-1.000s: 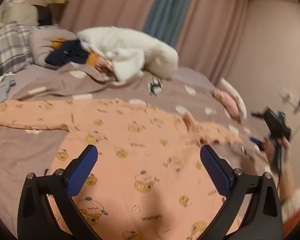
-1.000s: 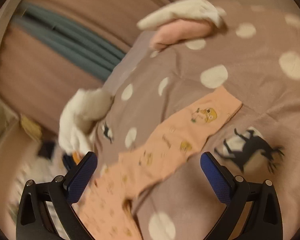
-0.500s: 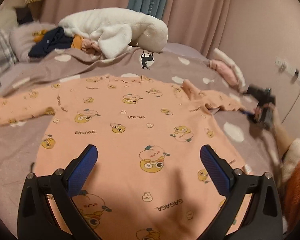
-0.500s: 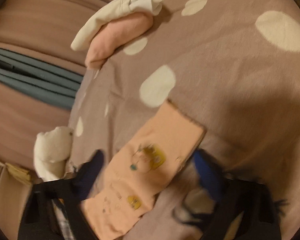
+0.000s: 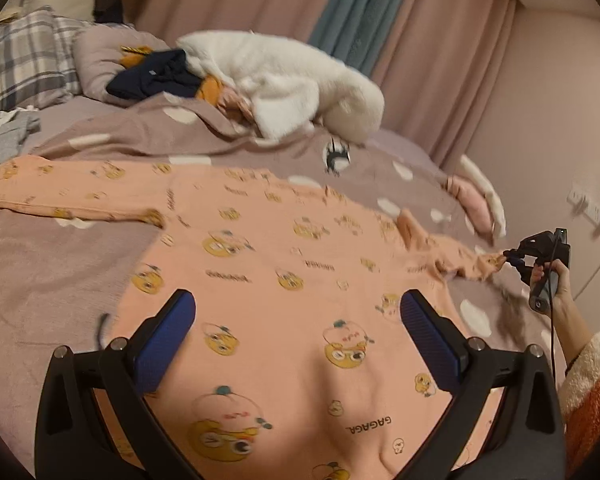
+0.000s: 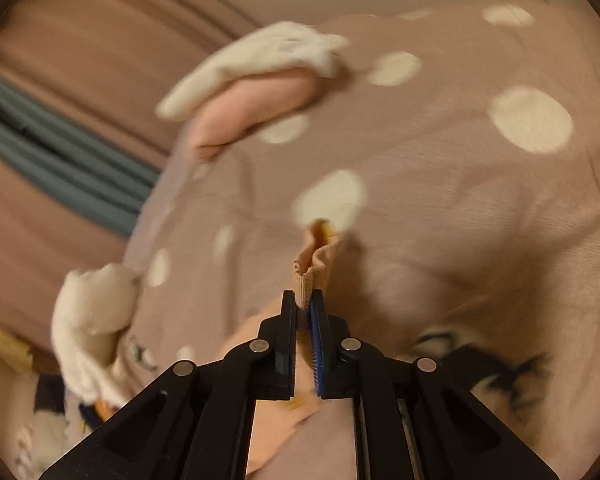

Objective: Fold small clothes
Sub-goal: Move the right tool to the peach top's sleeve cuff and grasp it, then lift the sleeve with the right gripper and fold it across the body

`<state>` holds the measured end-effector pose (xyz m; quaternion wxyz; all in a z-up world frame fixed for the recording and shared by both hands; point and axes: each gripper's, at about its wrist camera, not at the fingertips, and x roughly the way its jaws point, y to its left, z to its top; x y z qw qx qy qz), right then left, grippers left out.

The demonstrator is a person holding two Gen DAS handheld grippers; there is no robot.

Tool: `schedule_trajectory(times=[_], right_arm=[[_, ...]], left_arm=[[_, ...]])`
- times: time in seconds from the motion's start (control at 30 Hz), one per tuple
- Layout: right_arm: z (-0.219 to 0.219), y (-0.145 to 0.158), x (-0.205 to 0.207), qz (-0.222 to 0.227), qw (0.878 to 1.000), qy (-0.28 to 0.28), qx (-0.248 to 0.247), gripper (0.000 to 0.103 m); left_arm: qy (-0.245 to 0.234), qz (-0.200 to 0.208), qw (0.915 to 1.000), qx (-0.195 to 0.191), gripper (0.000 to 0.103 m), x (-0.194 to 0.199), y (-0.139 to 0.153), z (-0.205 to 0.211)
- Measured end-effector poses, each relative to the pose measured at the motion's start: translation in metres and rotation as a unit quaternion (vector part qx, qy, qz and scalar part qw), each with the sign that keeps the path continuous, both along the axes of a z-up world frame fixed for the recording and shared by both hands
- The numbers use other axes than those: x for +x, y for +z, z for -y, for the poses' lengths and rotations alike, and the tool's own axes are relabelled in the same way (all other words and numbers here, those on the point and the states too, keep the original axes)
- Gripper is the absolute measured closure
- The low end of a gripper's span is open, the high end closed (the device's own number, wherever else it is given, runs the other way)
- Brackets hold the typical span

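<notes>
A peach child's shirt with yellow cartoon prints lies flat on the dotted mauve bedcover, sleeves spread left and right. My left gripper is open and empty, hovering over the shirt's lower body. My right gripper is shut on the ribbed cuff of the right sleeve and lifts it off the cover. It also shows in the left wrist view at the far right, holding the sleeve end.
A white fluffy garment and dark clothes are piled at the back. A folded pink and white stack lies near the right bed edge, also seen in the right wrist view. A plaid pillow sits back left.
My right gripper went down to the sleeve cuff, closed on it and raised it. The left gripper stayed open above the shirt, its view shifting slightly.
</notes>
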<state>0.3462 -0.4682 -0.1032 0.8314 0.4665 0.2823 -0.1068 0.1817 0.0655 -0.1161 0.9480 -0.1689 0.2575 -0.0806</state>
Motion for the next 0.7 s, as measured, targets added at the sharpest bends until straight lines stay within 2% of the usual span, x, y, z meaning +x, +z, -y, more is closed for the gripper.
schedule_trajectory(times=[0.1, 0.17, 0.23, 0.4, 0.5, 0.6, 0.7], right_arm=[[-0.028, 0.035, 0.008, 0.01, 0.999, 0.026, -0.038, 0.094], [-0.049, 0.054, 0.013, 0.012, 0.997, 0.035, -0.062, 0.094], [-0.071, 0.067, 0.019, 0.02, 0.996, 0.053, -0.073, 0.094], [-0.13, 0.086, 0.036, 0.025, 0.989, 0.107, -0.1, 0.095], [-0.169, 0.093, 0.043, 0.032, 0.982, 0.145, -0.113, 0.095], [-0.215, 0.103, 0.049, 0.045, 0.971, 0.193, -0.135, 0.095], [-0.262, 0.107, 0.054, 0.051, 0.96, 0.236, -0.141, 0.095]], left_arm=[[0.017, 0.005, 0.9998, 0.008, 0.001, -0.006, 0.007, -0.013], [0.019, 0.001, 0.9984, 0.054, 0.001, -0.008, 0.013, -0.015], [0.039, 0.025, 0.996, 0.076, 0.001, -0.015, 0.016, -0.023], [0.032, 0.016, 0.9992, 0.018, 0.001, -0.014, 0.013, -0.052], [0.034, 0.007, 0.9992, 0.018, 0.001, -0.013, 0.012, -0.06], [0.046, 0.008, 0.9985, 0.029, 0.001, -0.016, 0.011, -0.069], [0.047, -0.002, 0.9988, 0.01, 0.001, -0.019, 0.009, -0.084]])
